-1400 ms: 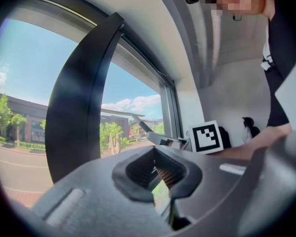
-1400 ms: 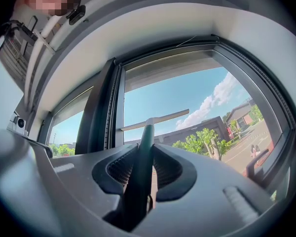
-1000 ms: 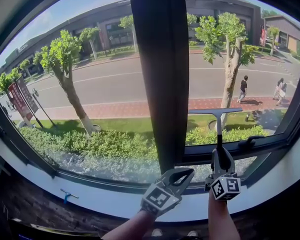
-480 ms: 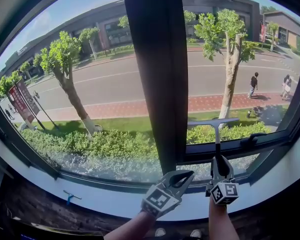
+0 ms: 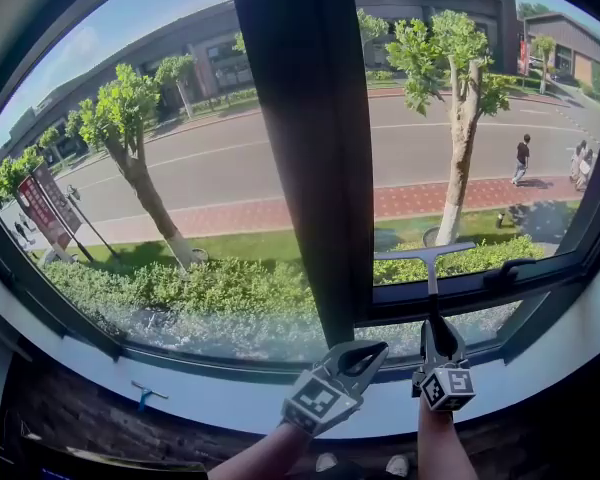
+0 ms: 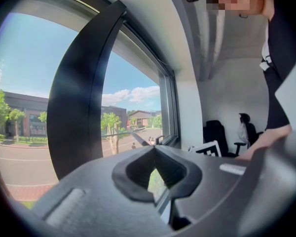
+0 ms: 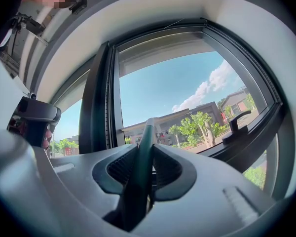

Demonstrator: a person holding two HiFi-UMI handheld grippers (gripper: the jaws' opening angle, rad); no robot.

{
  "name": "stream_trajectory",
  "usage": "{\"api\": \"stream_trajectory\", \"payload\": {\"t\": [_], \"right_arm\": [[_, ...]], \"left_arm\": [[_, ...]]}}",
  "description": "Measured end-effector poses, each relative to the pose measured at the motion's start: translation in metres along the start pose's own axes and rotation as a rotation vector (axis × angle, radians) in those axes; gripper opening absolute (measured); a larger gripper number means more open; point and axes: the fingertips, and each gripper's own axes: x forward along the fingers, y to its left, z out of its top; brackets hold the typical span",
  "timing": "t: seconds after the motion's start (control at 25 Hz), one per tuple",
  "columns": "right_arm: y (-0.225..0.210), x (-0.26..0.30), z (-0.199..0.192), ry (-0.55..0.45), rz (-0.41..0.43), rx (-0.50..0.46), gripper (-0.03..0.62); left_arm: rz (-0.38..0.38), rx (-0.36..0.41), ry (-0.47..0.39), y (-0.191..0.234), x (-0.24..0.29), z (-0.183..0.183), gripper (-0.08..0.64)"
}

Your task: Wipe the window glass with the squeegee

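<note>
The right gripper (image 5: 436, 326) was up at the right-hand pane, w/ its fingers (image 7: 175, 169) clamped tight on the squeegee (image 5: 427, 255). The dark green handle ran straight up btwn them. The blade sat low on the window glass (image 5: 470, 118), approx level, right end a touch higher. It was just above the bottom rail of the frame & just left of the window handle (image 5: 508, 270). I couldn't tell if the rubber actually touched the glass.

The left gripper (image 5: 368, 352) hung just beside the right one, a bit lower, in front of the white sill (image 5: 210, 400) at the foot of the dark centre post (image 5: 300, 148). Its fingers (image 6: 187, 174) were closed tip to tip w/ nothing in them. Only the hollow btwn the pads let a bit of green through. Both forearms came up from the bottom edge of the head view.

Outside there was a hedge (image 5: 210, 288) right under the window, then grass, a red-brick path, a road (image 5: 250, 163) & low buildings. A tree (image 5: 460, 88) stood behind the squeegee's pane, and a few people (image 5: 521, 158) were walking at the far right. A small blue thing (image 5: 143, 393) sat on the wall under the sill at left, too small to tell what. Back in the room a black office chair (image 6: 216, 132) stood by a white wall.
</note>
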Motion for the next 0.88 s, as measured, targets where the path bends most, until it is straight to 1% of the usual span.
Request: {"api": "stream_trajectory", "payload": {"t": [0.24, 0.52, 0.88], "right_arm": [[-0.005, -0.004, -0.022, 0.039, -0.009, 0.013, 0.098], [-0.011, -0.012, -0.04, 0.082, -0.016, 0.028, 0.098], [-0.017, -0.017, -0.059, 0.122, -0.018, 0.06, 0.098]], "left_arm": [[-0.002, -0.009, 0.015, 0.0, 0.0, -0.007, 0.003], [-0.004, -0.015, 0.032, -0.004, 0.0, -0.011, 0.003], [0.011, -0.031, 0.049, -0.001, -0.001, -0.017, 0.003]]}}
